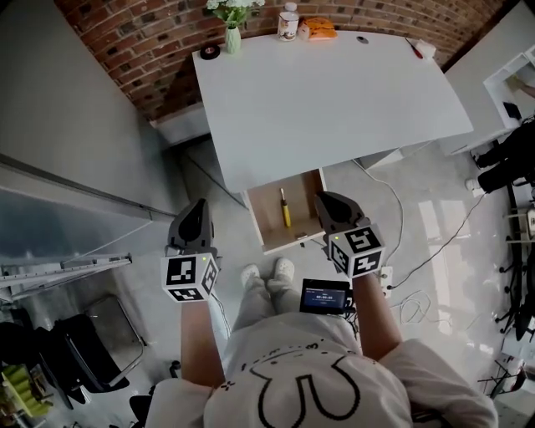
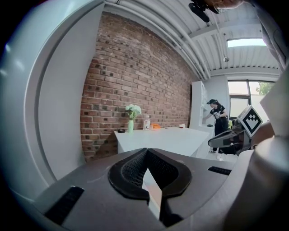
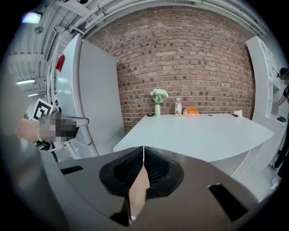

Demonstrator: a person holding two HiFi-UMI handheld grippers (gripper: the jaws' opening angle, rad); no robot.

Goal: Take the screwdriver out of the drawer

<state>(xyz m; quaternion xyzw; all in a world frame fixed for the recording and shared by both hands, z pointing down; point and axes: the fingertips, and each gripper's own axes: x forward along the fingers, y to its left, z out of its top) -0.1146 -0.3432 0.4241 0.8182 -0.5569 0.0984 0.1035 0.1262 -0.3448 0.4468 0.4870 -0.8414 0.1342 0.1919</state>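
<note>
No words or numbers legible; black-and-white square markers on rear of left gripper (image 1: 199,206) and right gripper (image 1: 323,201), patterns only, no letters; small screen (image 1: 324,295) just behind right gripper, white lines too small to read; bottle (image 1: 288,22) far ahead of grippers, label blurred

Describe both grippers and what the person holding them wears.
The left gripper and the right gripper are alike: dark grey, tapering shells with black textured pads, each carrying a white cube printed with black square markers. The person wears a white T-shirt with a black line drawing, light trousers and white shoes.
</note>
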